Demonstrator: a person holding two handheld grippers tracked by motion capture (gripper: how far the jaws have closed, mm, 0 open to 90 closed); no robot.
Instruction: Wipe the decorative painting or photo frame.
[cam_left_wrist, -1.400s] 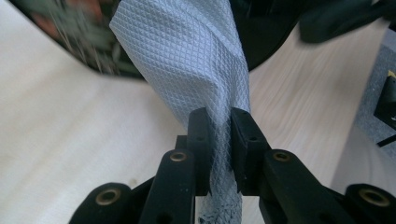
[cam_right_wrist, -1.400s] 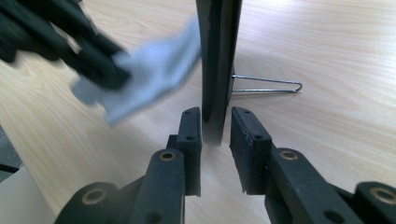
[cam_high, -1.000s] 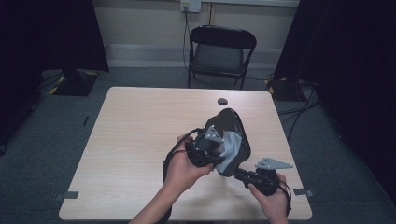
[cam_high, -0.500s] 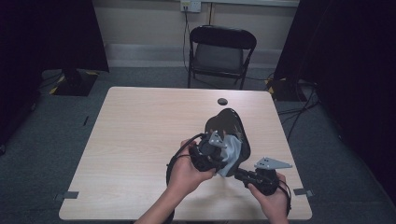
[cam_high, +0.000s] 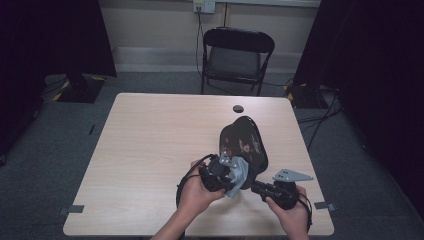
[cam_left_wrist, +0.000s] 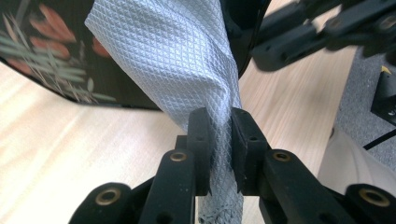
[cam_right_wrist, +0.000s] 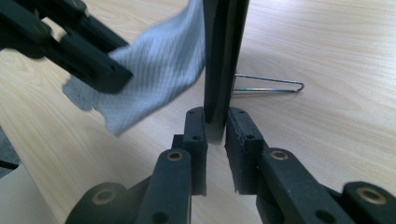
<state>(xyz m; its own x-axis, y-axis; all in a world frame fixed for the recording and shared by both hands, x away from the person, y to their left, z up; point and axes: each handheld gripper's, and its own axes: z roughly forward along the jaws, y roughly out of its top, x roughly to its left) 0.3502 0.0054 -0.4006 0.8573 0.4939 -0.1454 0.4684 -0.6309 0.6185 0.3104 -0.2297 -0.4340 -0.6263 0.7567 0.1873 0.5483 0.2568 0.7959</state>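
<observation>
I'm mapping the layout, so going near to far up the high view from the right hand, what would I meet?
Right hand-held gripper → black floral tray → small black disc on the table → black folding chair → wall socket.

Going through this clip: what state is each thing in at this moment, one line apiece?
Left gripper: shut on the cloth.
Cloth: grey, pinched, draped against the tray.
Right gripper: shut on the tray's edge.
Tray: black, floral, held tilted above the table.
Wire clip: lying flat on the table.
Chair: unfolded, empty.
</observation>
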